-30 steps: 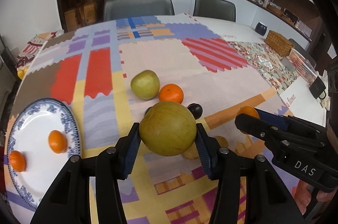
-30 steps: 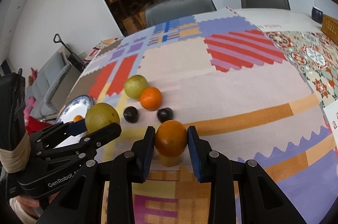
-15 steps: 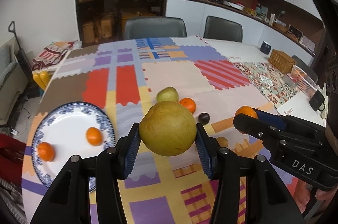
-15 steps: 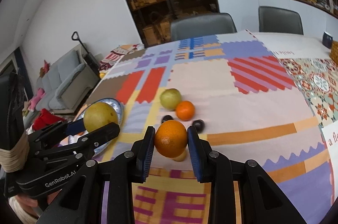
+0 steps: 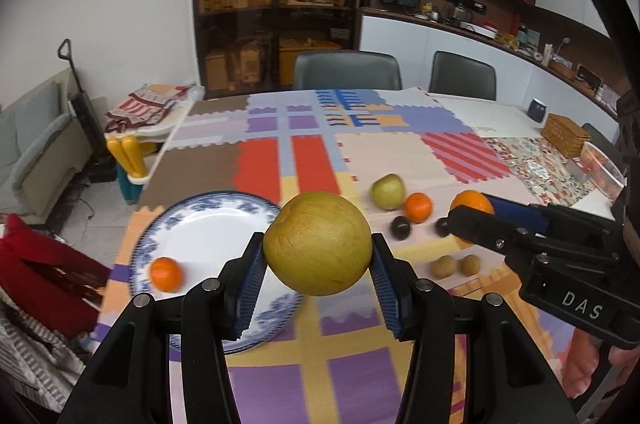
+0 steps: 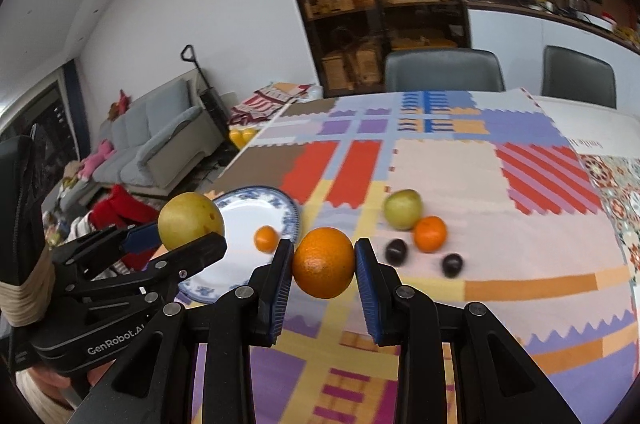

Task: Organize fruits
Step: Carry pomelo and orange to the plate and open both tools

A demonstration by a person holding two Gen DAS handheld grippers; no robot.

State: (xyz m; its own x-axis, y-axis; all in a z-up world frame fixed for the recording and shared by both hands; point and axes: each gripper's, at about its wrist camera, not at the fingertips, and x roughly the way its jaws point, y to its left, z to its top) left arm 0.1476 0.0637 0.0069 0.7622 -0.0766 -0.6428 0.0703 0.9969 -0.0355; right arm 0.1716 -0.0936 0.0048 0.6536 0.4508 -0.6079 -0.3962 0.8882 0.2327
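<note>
**Desk:** Two hand-held grippers hang loaded above a table (image 5: 400, 160) draped in a bright patchwork cloth. What is each carrying?

**Photographer:** Working down in size: a blue-rimmed plate (image 5: 192, 220) sits at the table's near left edge, with one small orange (image 5: 166, 274) on it. The left hand-held gripper (image 5: 318, 274) pinches a big yellow-green pear (image 5: 318, 242) in the air, near the plate's right rim. The right hand-held gripper (image 6: 324, 288) pinches an orange (image 6: 323, 262), also off the table, just right of the plate. Loose on the cloth lie a smaller green pear (image 6: 403, 208), a tangerine (image 6: 430, 234) touching it, and two dark plums (image 6: 396, 251).

**Desk:** What could spoil it?

**Photographer:** My guess is the pear. It is round, smooth and wider than the pads, held only at its sides, so a jolt could roll it out. Both tools are heading for one plate at the table's edge; they might knock each other, or a fruit released too high could roll off onto the floor.

**Desk:** Do the cameras differ?

**Photographer:** Only the left view shows two small brown fruits (image 5: 456, 266) near the plums; the right gripper hides them in its own view. The right view alone shows the left tool from the side, pear clear of the plate.
</note>
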